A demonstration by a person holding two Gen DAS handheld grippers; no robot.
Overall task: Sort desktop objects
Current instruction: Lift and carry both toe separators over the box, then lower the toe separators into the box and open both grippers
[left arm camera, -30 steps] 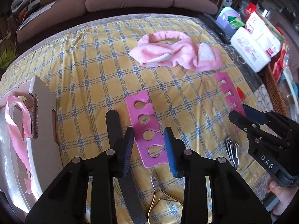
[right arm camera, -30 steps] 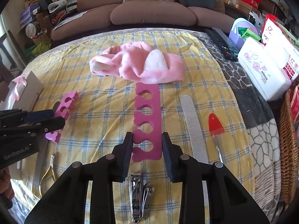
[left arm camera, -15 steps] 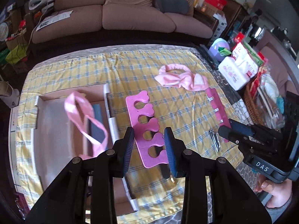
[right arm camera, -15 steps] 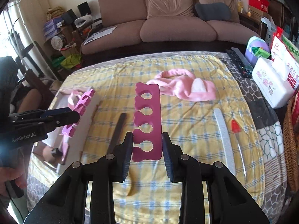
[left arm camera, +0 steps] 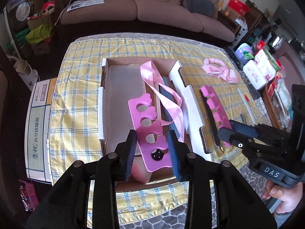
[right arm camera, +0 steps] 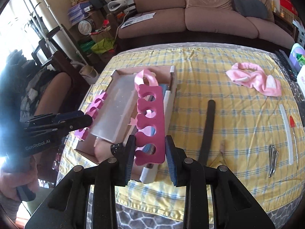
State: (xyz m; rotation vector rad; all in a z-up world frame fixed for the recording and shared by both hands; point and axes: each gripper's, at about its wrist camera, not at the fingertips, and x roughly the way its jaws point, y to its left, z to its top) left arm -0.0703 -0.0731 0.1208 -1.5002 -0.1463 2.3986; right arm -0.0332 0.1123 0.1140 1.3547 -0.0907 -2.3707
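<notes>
My left gripper is shut on a light pink foam toe separator and holds it in the air above the open cardboard box. My right gripper is shut on a darker pink toe separator, held above the box's right wall. Each gripper shows in the other's view: the right one to the right of the box, the left one at its left side. A pink ribbon lies across the box.
On the yellow checked cloth to the right of the box lie a black nail file, a pink headband, nail clippers, a white file and a red-tipped tool. A flat printed carton lies left of the table. A sofa stands behind.
Both grippers have lifted their toe separators off the cloth and carried them left and up, from the table's right part to above the box.
</notes>
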